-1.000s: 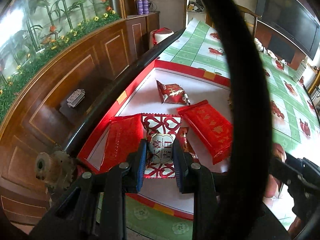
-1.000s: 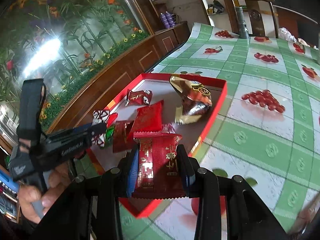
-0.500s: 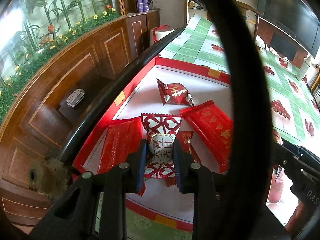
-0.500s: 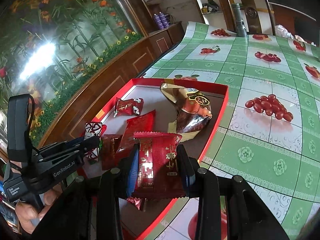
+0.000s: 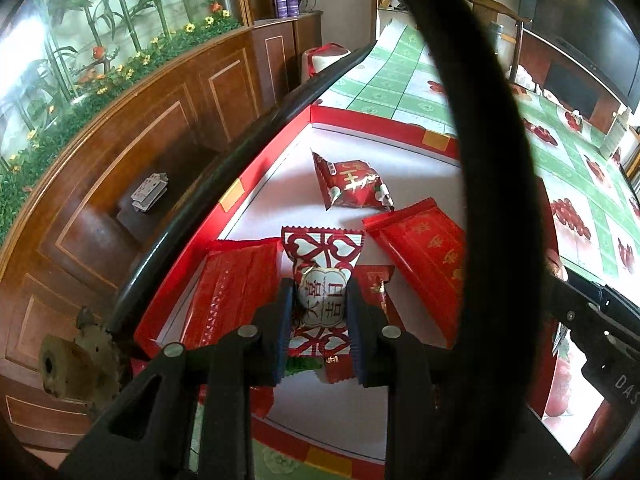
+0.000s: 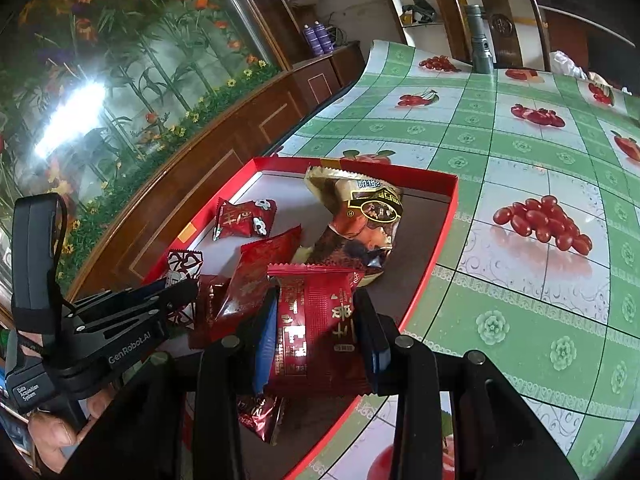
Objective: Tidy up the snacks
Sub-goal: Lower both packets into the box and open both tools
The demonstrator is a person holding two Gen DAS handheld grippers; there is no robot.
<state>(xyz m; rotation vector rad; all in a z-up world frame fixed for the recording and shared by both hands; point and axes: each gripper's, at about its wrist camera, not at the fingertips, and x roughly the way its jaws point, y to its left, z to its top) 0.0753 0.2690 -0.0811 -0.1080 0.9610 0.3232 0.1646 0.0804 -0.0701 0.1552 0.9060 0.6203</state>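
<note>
My left gripper [image 5: 316,300] is shut on a red-and-white candy packet [image 5: 322,280] and holds it just above the floor of a shallow red box [image 5: 380,124]. My right gripper [image 6: 316,320] is shut on a dark red snack packet [image 6: 316,332] over the near corner of the same red box [image 6: 454,200]. The left gripper also shows in the right wrist view [image 6: 188,284] at the box's left side. Loose packets lie in the box: a small red one [image 5: 352,186], flat red ones [image 5: 424,252] and a gold-brown bag [image 6: 364,220].
The box sits on a green-and-white cherry tablecloth [image 6: 540,152] near the table's left edge. A wooden cabinet with a flower mural [image 5: 120,92] runs along the left. A black cable loop [image 5: 480,160] crosses the left wrist view. A grey flashlight [image 6: 478,44] stands far back.
Both grippers have moved farther in over the box, each still holding its packet. The right gripper's packet now hangs over the box's near corner instead of its rim.
</note>
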